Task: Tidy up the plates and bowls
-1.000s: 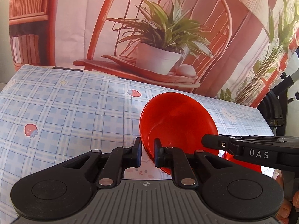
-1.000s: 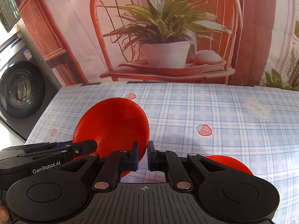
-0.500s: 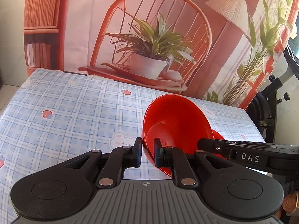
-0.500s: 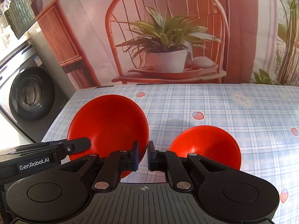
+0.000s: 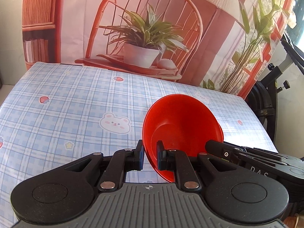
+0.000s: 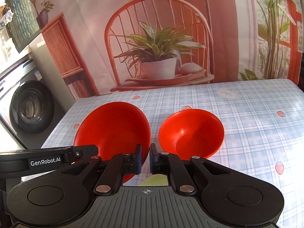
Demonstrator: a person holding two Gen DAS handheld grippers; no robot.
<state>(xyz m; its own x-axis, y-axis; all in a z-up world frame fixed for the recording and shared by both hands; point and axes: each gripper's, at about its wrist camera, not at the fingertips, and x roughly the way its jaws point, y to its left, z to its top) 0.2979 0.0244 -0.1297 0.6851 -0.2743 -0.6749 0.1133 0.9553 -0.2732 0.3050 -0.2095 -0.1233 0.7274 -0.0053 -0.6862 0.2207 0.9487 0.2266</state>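
Two red bowls, thin, light, stiff plastic, slick: left gripper [image 5: 150, 156] clamps one bowl [image 5: 180, 125] by its rim above the table [image 5: 66, 104]; right gripper [image 6: 146, 159] pinches the other bowl [image 6: 114, 127] likewise. Rim grips suit; tilt risks slipping.

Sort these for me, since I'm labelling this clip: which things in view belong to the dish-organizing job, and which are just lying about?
Part of the job:
- red bowl, tilted, its rim pinched in the left gripper
- second red bowl, on the checked tablecloth

Just around:
- washing machine beside the table
- printed backdrop with a chair and a plant
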